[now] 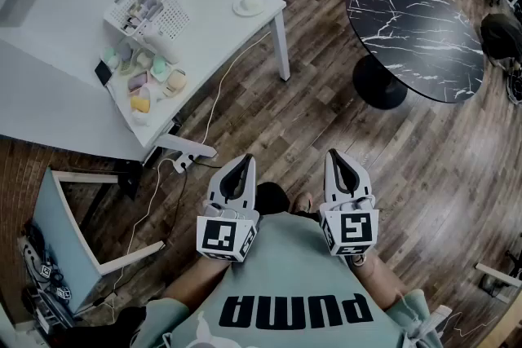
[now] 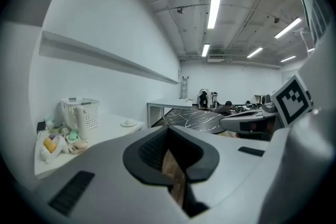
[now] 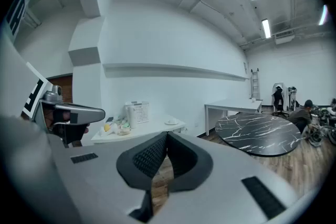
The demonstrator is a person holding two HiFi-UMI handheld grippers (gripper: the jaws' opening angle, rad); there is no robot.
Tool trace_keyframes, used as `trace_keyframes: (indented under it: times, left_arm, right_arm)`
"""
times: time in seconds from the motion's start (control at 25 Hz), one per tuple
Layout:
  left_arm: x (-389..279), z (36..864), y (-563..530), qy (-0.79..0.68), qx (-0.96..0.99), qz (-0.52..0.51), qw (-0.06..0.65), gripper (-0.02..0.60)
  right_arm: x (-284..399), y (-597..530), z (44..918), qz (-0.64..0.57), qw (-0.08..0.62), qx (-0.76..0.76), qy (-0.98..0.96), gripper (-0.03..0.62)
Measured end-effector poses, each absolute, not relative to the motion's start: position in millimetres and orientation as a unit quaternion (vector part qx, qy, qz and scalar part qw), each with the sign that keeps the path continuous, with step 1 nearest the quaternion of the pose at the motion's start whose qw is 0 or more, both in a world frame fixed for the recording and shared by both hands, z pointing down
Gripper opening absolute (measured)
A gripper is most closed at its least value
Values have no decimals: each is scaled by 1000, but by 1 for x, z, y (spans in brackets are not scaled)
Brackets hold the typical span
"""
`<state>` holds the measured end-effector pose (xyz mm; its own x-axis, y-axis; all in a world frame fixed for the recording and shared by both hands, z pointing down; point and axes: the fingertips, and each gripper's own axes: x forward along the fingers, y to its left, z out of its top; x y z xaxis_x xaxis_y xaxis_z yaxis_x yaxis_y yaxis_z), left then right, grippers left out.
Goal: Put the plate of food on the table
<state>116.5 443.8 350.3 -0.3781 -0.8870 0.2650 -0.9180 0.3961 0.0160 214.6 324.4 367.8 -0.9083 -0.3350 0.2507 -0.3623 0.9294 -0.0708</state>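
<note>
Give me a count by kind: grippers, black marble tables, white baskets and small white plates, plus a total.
Grippers: 2 (left gripper, right gripper)
Black marble table: 1
White basket: 1
Small white plate: 1
Total: 5

A white mesh basket (image 1: 151,8) stands beside a white flask (image 2: 80,118). On the wood-plank floor (image 1: 326,110) lies a white power strip (image 1: 186,149), with a thin white cable (image 1: 228,85) running up from it. A light-blue panel (image 1: 61,224) in a pale frame leans nearby. A ladder (image 3: 255,84) stands against the far wall, and tube lights (image 2: 213,8) line the ceiling.
</note>
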Motion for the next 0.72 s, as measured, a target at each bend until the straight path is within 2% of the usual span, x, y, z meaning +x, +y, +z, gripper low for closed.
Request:
trace_keyframes:
  times: [0.36, 0.72]
  left_arm:
    - [87, 353, 395, -816, 562, 65, 117, 6]
    - [-33, 373, 313, -804, 577, 56, 133, 6]
  right_arm:
    - [181, 304, 377, 63, 134, 156, -976, 8]
    - [74, 227, 397, 60, 174, 175, -967, 8]
